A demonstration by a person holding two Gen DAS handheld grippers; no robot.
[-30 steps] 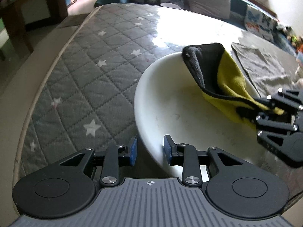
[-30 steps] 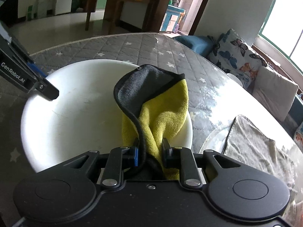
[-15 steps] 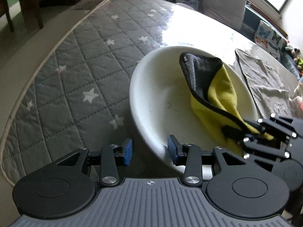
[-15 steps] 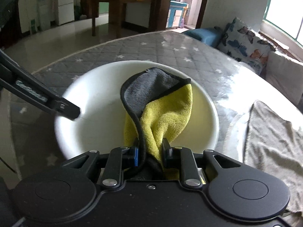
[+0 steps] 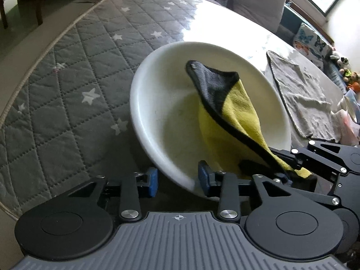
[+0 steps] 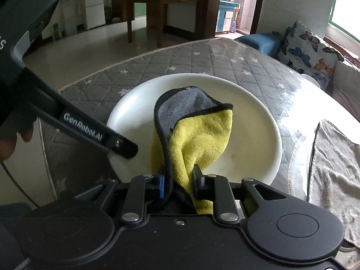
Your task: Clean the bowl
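White bowl (image 5: 171, 121) sits tipped on the starry quilted table cover (image 5: 67, 103). My left gripper (image 5: 177, 181) is spread wide around its near rim, one finger inside, one out. My right gripper (image 6: 177, 181) pinches the yellow-and-grey cloth (image 6: 198, 135), which drapes into the bowl. A rumpled grey towel (image 6: 333, 175) lies just beside, on the right.

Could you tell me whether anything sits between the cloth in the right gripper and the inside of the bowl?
Nothing visible does. The cloth, clamped in the right gripper, already hangs into the bowl, whose near rim sits between the left gripper's open fingers.
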